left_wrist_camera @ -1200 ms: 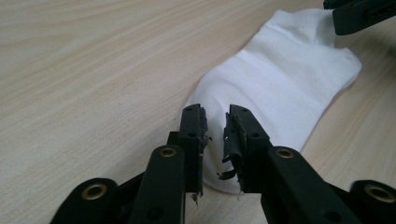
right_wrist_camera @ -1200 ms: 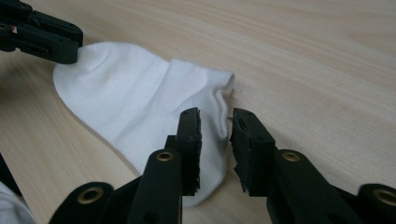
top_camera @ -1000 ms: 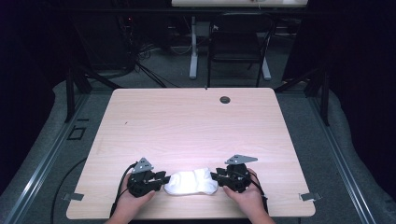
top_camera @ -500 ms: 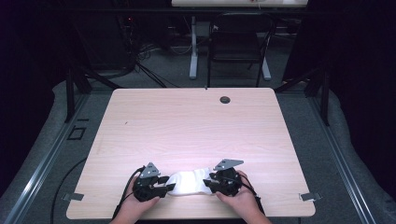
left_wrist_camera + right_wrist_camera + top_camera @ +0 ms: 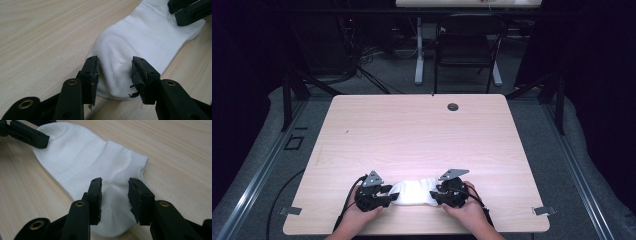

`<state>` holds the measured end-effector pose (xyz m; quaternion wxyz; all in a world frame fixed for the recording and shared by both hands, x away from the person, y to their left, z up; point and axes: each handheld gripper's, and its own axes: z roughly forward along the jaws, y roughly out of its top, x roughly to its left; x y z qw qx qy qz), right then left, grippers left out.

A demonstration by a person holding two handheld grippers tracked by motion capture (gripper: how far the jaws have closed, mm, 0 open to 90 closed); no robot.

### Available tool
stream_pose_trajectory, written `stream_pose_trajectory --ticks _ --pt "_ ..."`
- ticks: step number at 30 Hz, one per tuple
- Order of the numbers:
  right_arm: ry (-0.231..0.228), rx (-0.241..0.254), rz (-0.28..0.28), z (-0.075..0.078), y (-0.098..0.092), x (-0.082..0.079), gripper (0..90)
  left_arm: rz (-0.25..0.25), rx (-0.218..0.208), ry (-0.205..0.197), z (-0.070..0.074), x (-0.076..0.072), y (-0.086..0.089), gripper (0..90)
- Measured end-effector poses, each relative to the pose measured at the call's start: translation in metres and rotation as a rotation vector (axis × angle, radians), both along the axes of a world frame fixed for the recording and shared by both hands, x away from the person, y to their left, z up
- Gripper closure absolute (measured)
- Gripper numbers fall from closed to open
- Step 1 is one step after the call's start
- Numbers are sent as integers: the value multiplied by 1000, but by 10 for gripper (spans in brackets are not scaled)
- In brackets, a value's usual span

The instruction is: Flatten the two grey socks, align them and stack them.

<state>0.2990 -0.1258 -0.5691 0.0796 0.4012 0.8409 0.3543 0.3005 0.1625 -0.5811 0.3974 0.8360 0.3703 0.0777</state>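
From the high view, a white sock (image 5: 414,192) lies flat near the front edge of the wooden table (image 5: 422,135), and both hands are down at it. The left gripper (image 5: 384,196) sits at the sock's left end, the right gripper (image 5: 437,195) at its right end, the two pointing in at each other with the sock stretched between them. A small dark round cap (image 5: 453,106) sits far back on the tabletop, well apart from the action.

Over to the left gripper view: the left gripper (image 5: 114,72) has its jaws roughly half apart, and they have just been opening. The rounded end of the sock (image 5: 140,42) bulges up between them. The pads sit just beside the fabric, and no squeeze shows on it; this looks like a loose straddle, not a grip. Up in the far corner, the right gripper (image 5: 186,11) rests on the other end of the sock.

Now the right gripper view: the right gripper (image 5: 115,192) also stands part open, its jaws having just been closing a touch. The sock (image 5: 82,157) runs up between them, a soft fold rising in the gap, pads close alongside the cloth without clearly pinching it. At top left, the left gripper (image 5: 27,133) lies on the sock's far end, low against the table (image 5: 180,152).
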Motion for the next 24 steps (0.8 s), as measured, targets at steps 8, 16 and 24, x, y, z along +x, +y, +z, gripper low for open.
stream_pose_trajectory --ticks 8,16,24 --pt "19 4 -13 1 2 12 649 18 8 5 1 12 1 567" --pt "21 0 -32 1 6 23 650 38 8 -1 1 25 2 563" --pt "29 34 -65 3 7 29 611 79 -27 2 0 29 7 506"
